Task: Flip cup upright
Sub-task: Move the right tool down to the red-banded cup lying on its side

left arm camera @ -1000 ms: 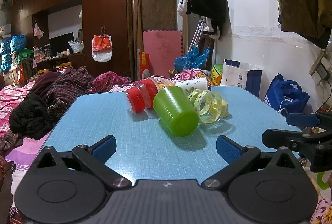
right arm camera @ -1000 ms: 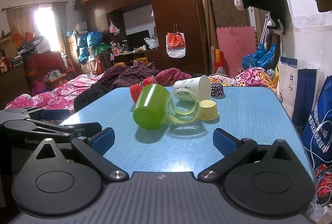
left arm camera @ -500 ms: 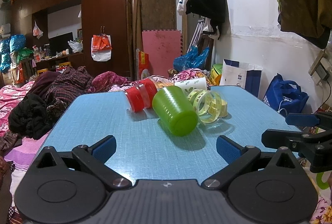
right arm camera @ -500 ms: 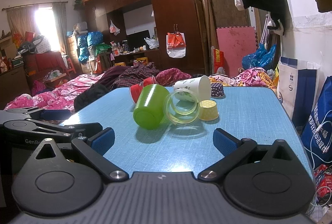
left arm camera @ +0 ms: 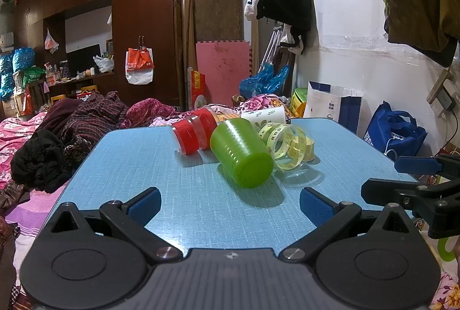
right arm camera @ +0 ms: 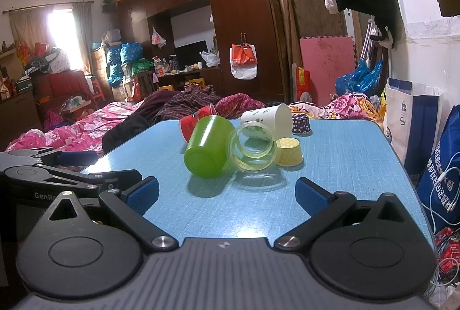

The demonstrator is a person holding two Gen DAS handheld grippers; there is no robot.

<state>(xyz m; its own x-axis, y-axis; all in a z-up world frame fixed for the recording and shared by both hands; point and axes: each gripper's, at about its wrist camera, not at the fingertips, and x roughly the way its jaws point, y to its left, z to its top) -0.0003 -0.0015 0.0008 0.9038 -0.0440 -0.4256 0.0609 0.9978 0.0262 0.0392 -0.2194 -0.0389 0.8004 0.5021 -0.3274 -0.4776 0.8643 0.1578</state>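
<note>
Both grippers at the near edge of the blue table (left arm camera: 120, 154), short of the cups. Left gripper (left arm camera: 228, 202) spread wide, nothing between the blue pads (left arm camera: 143, 202); right gripper (right arm camera: 227, 195) likewise wide open and empty.

Green cup (left arm camera: 241, 156) on its side at mid-table, closed base toward the near edge, mouth toward the far side. Clear jar (right arm camera: 253, 150) tipped over just to its right, apparently touching. Red cup (left arm camera: 195, 133) on its side just behind and left. White paper cup (right arm camera: 267, 120) lying further back; yellow cup (right arm camera: 289, 151) and dotted cup (right arm camera: 301, 123) mouth-down at far right.

Judged best: pads across the green wall near the base, squarely on the round body against slipping, then a small lift before rotating, clear of the jar. Rolling on contact the likely risk.
</note>
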